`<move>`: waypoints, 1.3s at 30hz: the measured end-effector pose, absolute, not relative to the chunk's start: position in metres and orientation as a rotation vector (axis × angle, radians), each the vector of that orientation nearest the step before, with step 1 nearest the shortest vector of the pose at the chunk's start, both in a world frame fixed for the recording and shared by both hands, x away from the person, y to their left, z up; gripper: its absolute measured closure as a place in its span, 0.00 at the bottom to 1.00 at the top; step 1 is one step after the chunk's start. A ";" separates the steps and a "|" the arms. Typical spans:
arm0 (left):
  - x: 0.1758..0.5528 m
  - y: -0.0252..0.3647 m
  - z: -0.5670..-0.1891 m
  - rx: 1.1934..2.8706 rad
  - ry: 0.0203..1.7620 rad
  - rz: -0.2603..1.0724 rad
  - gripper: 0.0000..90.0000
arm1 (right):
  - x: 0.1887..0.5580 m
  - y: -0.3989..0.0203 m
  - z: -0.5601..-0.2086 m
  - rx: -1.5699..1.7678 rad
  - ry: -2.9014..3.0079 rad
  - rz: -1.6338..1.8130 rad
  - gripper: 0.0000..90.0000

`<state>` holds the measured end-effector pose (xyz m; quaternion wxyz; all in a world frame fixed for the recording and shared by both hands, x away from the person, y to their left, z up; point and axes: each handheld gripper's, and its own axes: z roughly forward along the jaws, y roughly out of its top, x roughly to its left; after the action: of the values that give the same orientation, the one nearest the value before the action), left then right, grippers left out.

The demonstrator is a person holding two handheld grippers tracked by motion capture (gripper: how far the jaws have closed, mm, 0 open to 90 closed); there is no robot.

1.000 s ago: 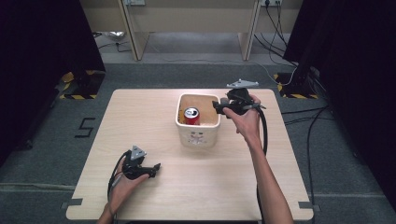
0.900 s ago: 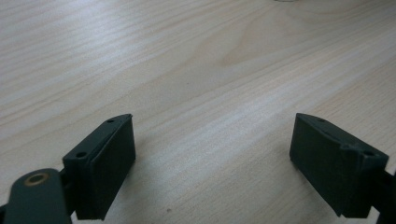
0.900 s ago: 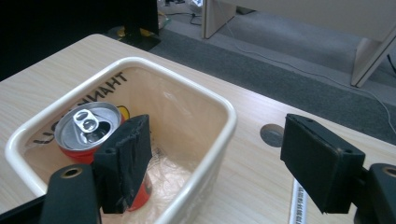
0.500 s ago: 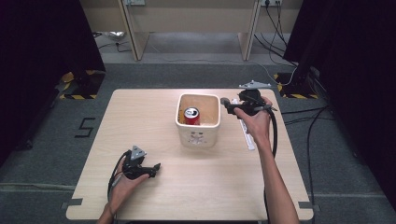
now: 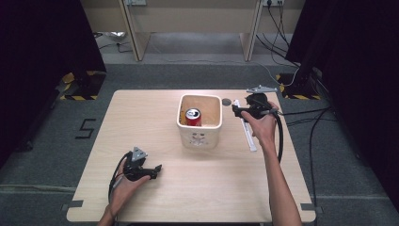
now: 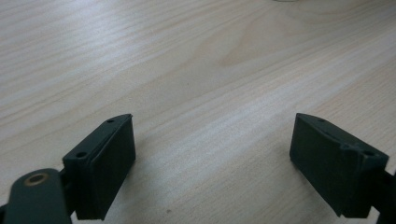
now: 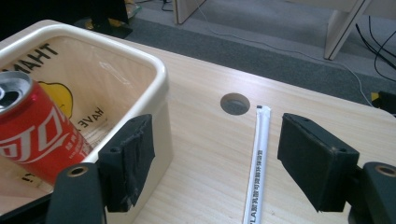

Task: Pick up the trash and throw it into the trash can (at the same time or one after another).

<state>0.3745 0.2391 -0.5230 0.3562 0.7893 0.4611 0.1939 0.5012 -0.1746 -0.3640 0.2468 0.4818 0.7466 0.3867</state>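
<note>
A cream bin stands mid-table with a red soda can upright inside it. The can also shows at the left of the right gripper view, behind the bin's rim. A paper-wrapped straw lies on the table just right of the bin. My right gripper hovers open over the straw's far end, jaws pointing toward the bin. In its own view the right gripper has nothing between its jaws, and the straw lies below. My left gripper rests open and empty near the front left; its own view looks onto bare wood.
A round cable hole sits in the tabletop beyond the straw's far end, also seen as the hole in the right gripper view. A cable trails from each gripper. Desk legs and floor cables lie beyond the table's far edge.
My right gripper has moved rightward off the bin's far right corner and sunk slightly, now over the straw. The left gripper has stayed put.
</note>
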 end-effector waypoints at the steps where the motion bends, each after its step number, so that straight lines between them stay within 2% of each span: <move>1: 0.374 0.239 -0.523 2.038 1.191 0.501 0.15 | 0.502 -0.176 -0.365 1.319 2.036 1.056 0.30; 39: 0.375 0.239 -0.523 2.039 1.190 0.502 0.15 | 0.518 -0.199 -0.421 1.447 2.039 0.983 0.34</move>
<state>0.3745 0.2391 -0.5230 0.3562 0.7894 0.4608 0.1943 0.5185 -0.1989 -0.4209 0.2255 0.5248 0.7394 0.3564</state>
